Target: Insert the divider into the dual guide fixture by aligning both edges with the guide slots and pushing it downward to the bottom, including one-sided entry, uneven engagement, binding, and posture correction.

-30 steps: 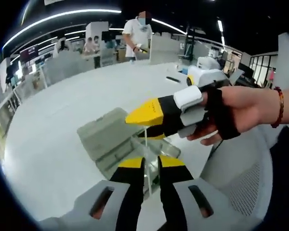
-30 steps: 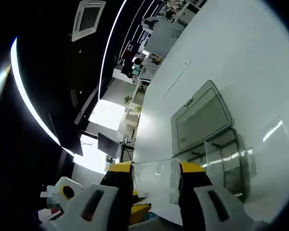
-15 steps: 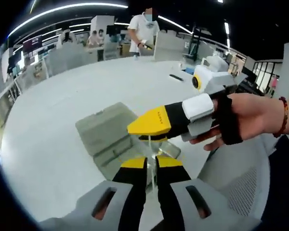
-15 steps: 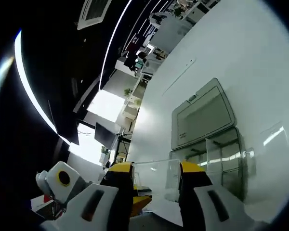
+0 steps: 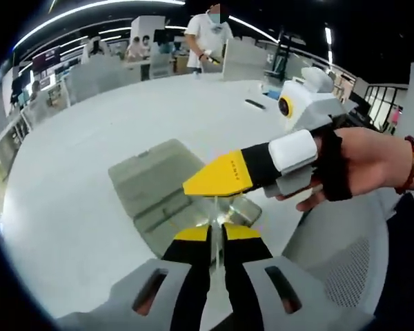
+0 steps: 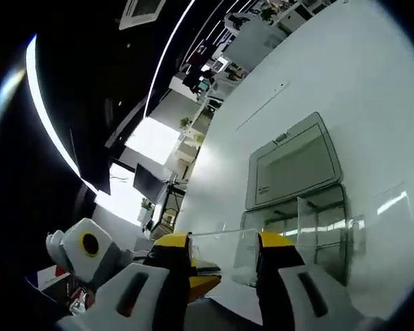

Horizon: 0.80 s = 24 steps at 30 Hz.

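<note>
The divider [image 6: 224, 254] is a thin, clear plastic sheet, so transparent that only its bright edges and glints give it away; in the right gripper view it spans the gap between the two yellow-tipped jaws of the right gripper [image 6: 224, 243], which are clamped on its opposite edges. In the left gripper view the same sheet shows edge-on as a pale sliver [image 5: 217, 241] pinched between the nearly closed jaws of the left gripper [image 5: 216, 233], with the right gripper [image 5: 228, 181] reaching in from the right just above, held by a hand [image 5: 362, 162] in a black strap. The sheet hangs just over the dual guide fixture [image 6: 310, 231], a clear box with upright slotted walls and inner partitions; I cannot tell whether its lower edge has entered the slots. A flat grey lid [image 6: 293, 162] lies hinged open beside the fixture, touching its far side. Both sit on a broad white desk [image 5: 76, 186] with plenty of bare surface around them. A mesh chair [image 5: 345, 265] stands near the desk's edge, and a person [image 5: 208, 38] stands well beyond it.
</note>
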Motion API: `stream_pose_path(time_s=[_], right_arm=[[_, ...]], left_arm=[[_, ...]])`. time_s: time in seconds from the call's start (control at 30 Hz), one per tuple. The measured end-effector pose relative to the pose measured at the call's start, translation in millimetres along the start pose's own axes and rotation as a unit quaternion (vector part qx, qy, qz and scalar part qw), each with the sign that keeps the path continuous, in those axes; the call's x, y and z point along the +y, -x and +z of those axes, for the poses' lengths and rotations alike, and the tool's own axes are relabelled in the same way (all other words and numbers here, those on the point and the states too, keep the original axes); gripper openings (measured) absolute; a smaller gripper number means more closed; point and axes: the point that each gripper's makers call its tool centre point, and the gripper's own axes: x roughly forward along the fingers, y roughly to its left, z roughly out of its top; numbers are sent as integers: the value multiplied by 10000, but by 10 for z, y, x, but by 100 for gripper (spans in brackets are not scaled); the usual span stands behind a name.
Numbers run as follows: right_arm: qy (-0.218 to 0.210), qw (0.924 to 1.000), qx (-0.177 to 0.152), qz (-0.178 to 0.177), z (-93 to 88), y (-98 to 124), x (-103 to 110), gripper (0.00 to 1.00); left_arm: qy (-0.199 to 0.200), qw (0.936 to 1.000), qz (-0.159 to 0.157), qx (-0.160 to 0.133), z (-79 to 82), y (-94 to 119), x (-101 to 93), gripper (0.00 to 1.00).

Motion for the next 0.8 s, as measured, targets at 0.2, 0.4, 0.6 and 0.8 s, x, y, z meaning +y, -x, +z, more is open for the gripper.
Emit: stream_pose_path(time_s=[0.2,0.4,0.6,0.8], right_arm=[[116,9999,114,44,3,31,-29,31],[419,9991,92,-47,62,107,-74,40],[752,9971,108,-86,129,180,-82,45],[1348,9905,164,-229,170,236,-89,54]], left_arm=[[356,9993,86,83,11,1,56,4],[557,9980,256,133,36,-35,132,4],[860,9957,267,219,35,-76,158,4],[1093,9923,423,389,-7,-113,218,4]])
